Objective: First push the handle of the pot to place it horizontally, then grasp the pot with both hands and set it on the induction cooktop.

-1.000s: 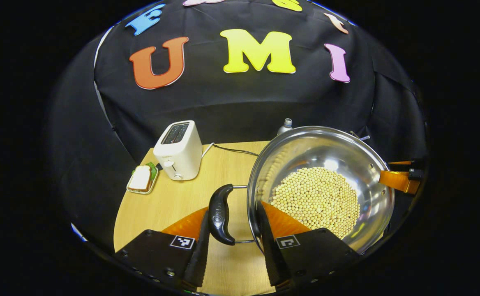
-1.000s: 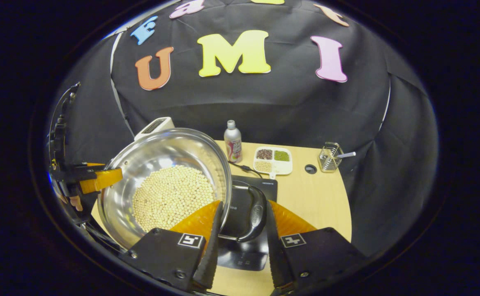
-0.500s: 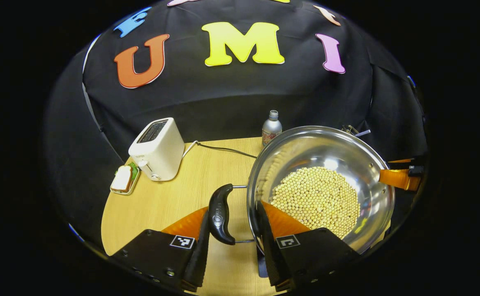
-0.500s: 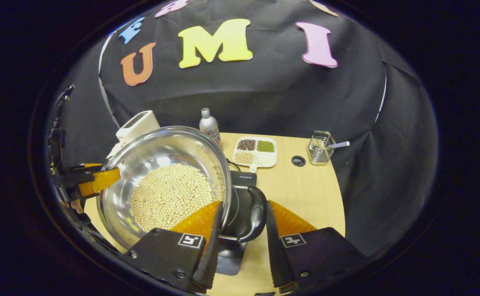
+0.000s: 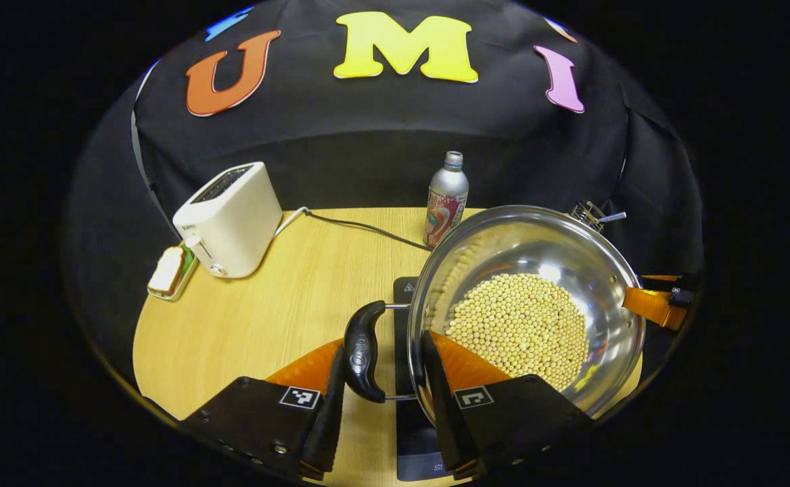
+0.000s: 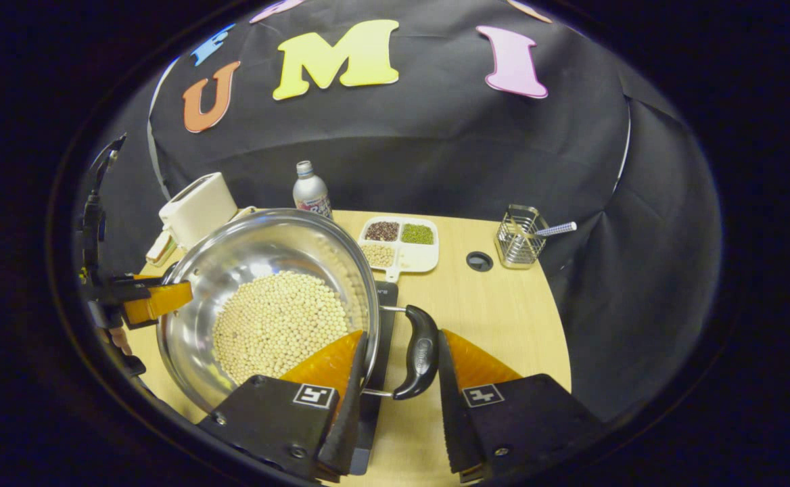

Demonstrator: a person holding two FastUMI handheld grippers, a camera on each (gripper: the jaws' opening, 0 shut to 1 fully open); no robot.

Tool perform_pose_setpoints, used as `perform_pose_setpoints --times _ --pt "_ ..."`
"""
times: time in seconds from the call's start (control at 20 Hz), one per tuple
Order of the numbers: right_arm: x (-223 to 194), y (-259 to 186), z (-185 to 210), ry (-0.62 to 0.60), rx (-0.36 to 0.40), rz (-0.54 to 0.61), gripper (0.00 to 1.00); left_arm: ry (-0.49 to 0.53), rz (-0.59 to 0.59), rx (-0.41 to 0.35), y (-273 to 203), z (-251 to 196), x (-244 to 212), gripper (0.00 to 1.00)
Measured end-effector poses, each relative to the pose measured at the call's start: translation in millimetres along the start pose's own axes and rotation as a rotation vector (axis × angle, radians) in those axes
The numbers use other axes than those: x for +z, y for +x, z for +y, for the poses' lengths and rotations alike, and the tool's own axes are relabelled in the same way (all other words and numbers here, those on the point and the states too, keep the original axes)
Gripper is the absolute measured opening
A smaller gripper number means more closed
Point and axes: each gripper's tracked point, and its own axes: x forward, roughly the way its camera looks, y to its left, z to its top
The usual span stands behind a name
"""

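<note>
A steel pot (image 5: 557, 243) half full of pale beans (image 5: 520, 328) is held between both grippers over the black induction cooktop (image 5: 403, 294). My left gripper (image 5: 383, 346) is shut on the pot's black side handle (image 5: 361, 352), one finger outside the handle and one inside the rim. In the right gripper view, my right gripper (image 6: 402, 336) is shut the same way on the opposite handle (image 6: 419, 352), with the pot (image 6: 260, 243) to its left and the cooktop (image 6: 383, 297) showing under it. Whether the pot touches the cooktop I cannot tell. Each view shows the other gripper (image 5: 659, 304) (image 6: 145, 301) at the pot's far rim.
On the wooden table (image 5: 266, 311) stand a white toaster (image 5: 229, 210) with a sandwich dish (image 5: 168, 270) beside it, and a metal bottle (image 5: 446, 196). A divided tray of grains (image 6: 398, 240), a wire holder (image 6: 520, 237) and a cable hole (image 6: 479, 260) lie behind and right of the cooktop.
Both grippers have carried the pot to the right, so the cooktop now lies under it. The toaster and bottle have slid left in both views. Both grips are unchanged.
</note>
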Motion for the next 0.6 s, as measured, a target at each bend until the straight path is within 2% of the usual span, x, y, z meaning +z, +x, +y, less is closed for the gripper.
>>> perform_pose_setpoints --times 0.05,0.1,0.35,0.6 --pt "-2 6 0 0.000 0.000 0.003 0.52 -0.004 0.002 -0.001 5 1 -2 0.67" --pt "-4 11 0 0.005 0.005 0.004 0.52 -0.007 0.002 -0.001 8 2 -4 0.57" --pt "-17 28 -3 0.064 0.027 -0.002 0.58 -0.011 -0.044 -0.017 17 2 -3 0.57" --pt "-14 33 -2 0.044 0.010 -0.049 0.62 -0.032 -0.064 -0.014 16 1 -1 0.57"
